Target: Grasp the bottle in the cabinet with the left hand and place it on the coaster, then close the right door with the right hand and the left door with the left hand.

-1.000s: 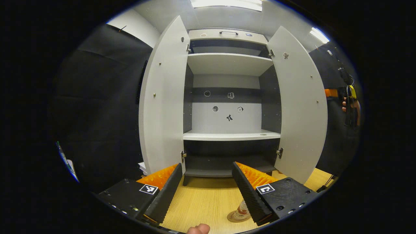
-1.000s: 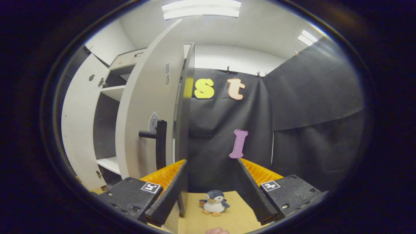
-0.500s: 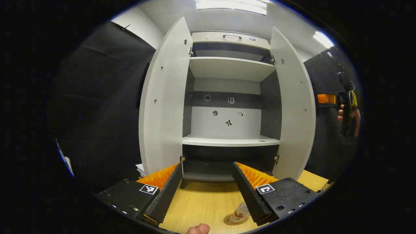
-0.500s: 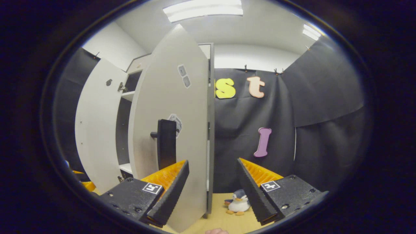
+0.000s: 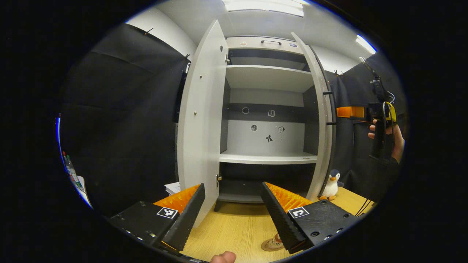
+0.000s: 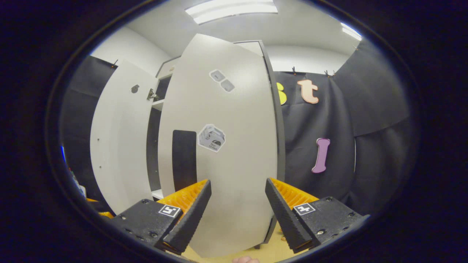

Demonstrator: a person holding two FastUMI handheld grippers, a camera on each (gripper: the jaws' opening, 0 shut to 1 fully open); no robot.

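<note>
Closing the cabinet's right door [image 6: 226, 146] is the step in hand: the right gripper [image 6: 237, 204], jaws wide and empty, faces its outer panel and should push on, while the bottle [image 5: 275, 241] stands on the bench before the cabinet, beside the wide, empty left gripper [image 5: 232, 208].

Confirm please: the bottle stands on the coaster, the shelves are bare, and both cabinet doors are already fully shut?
Not quite. In the left gripper view both doors are open: the left door wide, the right door partly swung in. The bottle is on the coaster, the shelves bare.
</note>
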